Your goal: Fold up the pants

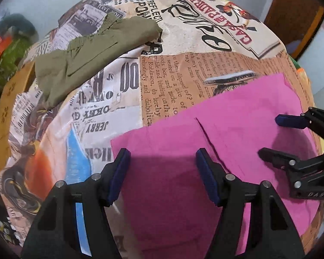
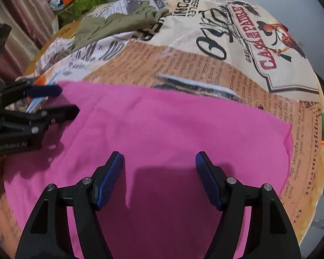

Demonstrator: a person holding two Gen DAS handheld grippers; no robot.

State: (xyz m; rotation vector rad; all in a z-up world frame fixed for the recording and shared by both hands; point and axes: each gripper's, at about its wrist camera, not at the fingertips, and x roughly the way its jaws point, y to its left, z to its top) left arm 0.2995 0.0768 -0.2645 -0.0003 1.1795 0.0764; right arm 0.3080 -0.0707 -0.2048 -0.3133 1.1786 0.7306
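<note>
- Two grippers hang over the pink pants [image 2: 162, 125], both spread: left gripper [image 1: 163, 157] and right gripper [image 2: 159, 159], nothing pinched.
- Olive pants [image 1: 92, 51] lie well apart on the printed cloth [image 1: 183, 75].

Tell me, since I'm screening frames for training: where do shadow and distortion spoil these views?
Left wrist: fisheye bows the printed cloth; the left gripper shadows the pink pants. Right wrist: same bowing, the right gripper shadows the pants, dark vignette at corners.
</note>
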